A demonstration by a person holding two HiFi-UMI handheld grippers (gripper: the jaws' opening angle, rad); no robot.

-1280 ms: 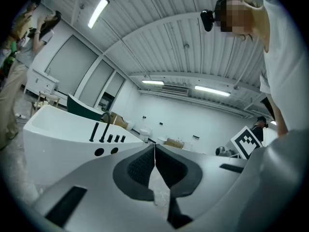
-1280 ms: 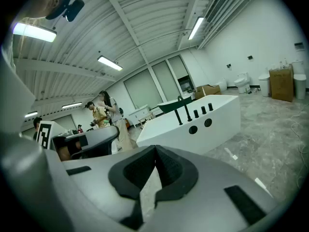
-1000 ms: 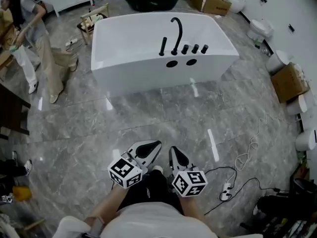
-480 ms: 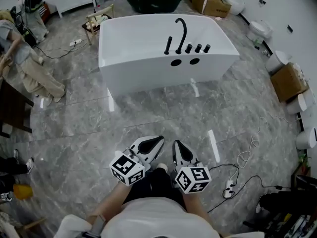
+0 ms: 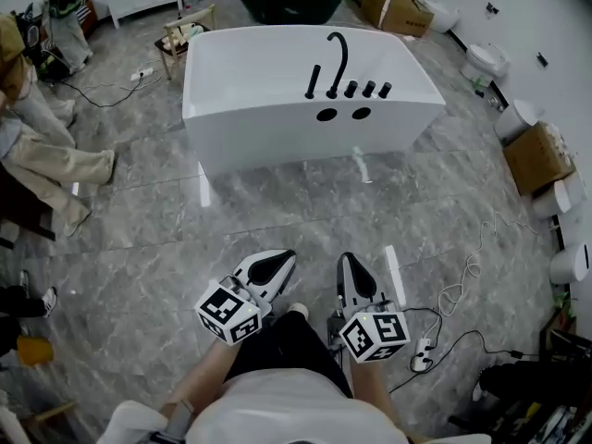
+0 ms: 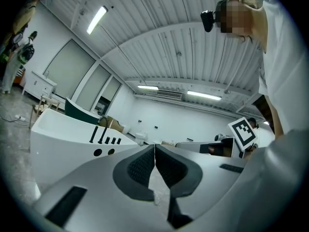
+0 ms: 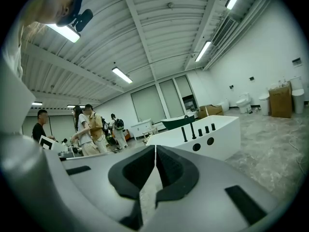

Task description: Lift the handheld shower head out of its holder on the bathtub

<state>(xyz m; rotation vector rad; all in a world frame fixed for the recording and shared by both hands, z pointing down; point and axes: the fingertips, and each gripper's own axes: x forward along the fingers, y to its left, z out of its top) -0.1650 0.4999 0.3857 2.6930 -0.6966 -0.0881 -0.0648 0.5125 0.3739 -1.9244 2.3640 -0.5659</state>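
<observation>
**Slim black wand to be lifted, both grippers well short of the tub**

Head view: The handheld shower head (image 5: 314, 81) stands upright in its holder on the near deck of the white bathtub (image 5: 240, 109). It is at the left end of a row of black fittings, just beside the arched spout (image 5: 339, 55) and three stubby knobs (image 5: 368, 89). It looks like a thin, stiff rod with a matte black finish, probably metal. It is likely light in itself but tied to a hidden hose that would drag. The smooth round shaft may slip, so a firm pinch on the upper half and a straight upward pull seem best. The tub is glossy and hard, with two dark round holes in its near wall. The floor is polished grey marble-look tile. The left gripper (image 5: 289, 256) and right gripper (image 5: 346, 259) hang close to the person, well apart from the tub.

Left gripper view: Its jaws are pressed together on nothing, the ribbed dark pads meeting. The shower head (image 6: 92, 134) shows far off to the left.

Right gripper view: The jaws are likewise closed and empty. The wand (image 7: 183, 133) rises from the tub rim in the distance.
</observation>
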